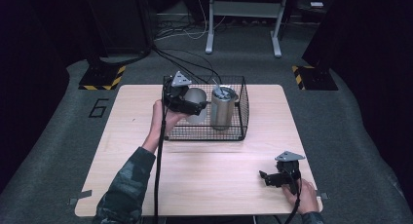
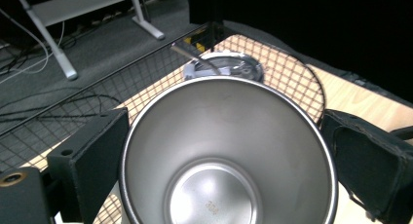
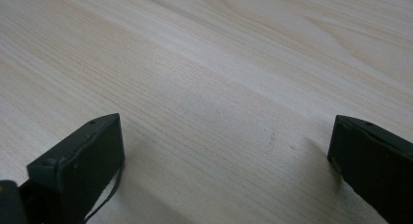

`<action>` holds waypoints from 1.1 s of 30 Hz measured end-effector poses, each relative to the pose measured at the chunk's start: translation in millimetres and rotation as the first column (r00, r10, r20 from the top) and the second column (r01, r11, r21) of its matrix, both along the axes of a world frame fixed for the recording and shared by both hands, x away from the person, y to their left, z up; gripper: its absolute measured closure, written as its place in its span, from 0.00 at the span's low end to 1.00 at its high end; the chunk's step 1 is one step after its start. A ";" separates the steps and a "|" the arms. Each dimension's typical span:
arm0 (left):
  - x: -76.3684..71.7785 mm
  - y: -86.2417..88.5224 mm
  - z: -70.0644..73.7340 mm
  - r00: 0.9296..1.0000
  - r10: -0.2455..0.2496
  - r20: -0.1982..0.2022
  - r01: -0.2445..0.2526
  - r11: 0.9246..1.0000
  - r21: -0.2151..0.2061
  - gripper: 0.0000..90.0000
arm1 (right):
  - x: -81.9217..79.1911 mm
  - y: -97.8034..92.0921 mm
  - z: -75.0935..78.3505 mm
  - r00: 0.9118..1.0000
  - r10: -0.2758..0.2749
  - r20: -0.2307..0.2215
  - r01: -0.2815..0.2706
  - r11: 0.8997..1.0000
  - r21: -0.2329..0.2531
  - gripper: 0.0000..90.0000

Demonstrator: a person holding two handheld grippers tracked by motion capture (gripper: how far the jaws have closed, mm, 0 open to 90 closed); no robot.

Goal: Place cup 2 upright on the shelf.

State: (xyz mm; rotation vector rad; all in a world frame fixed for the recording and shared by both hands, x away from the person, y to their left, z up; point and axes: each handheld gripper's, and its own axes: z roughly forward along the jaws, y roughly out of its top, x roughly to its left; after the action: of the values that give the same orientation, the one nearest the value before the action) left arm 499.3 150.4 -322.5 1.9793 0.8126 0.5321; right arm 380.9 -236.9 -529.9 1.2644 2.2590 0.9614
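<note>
My left gripper is shut on a steel cup, held tilted inside the left half of a black wire basket. In the left gripper view the cup's open mouth sits between the two black jaws, empty inside. A second steel tumbler with a lid and straw stands upright in the basket to the right of the held cup, also seen as the lidded tumbler. My right gripper rests low over the table at the front right, open, with bare wood between its jaws.
The wooden table has bare room in front of the basket. Beyond the far edge lie floor cables and a white desk frame. Black stands with hazard-striped bases flank the table.
</note>
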 end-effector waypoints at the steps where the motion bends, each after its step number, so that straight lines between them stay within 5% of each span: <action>1: 1.7 0.3 -0.5 1.000 0.004 -0.005 -0.004 1.000 -0.002 0.07 | 0.0 0.1 0.0 1.000 0.000 0.000 0.000 1.000 0.000 0.00; 22: 39.9 -0.7 -22.3 0.999 0.022 -0.043 -0.021 1.000 0.022 0.07 | 0.0 0.1 -0.1 1.000 -0.001 0.000 0.001 1.000 0.000 0.00; 33: 54.3 -3.2 -37.8 0.996 0.027 -0.090 -0.020 0.997 0.074 0.07 | 0.0 0.1 -0.1 1.000 -0.001 0.001 0.001 1.000 0.000 0.00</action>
State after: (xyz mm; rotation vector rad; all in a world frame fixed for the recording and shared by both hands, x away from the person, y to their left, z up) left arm 553.7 147.2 -360.3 2.0753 0.8848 0.4946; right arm 380.9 -236.8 -530.0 1.2643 2.2580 0.9611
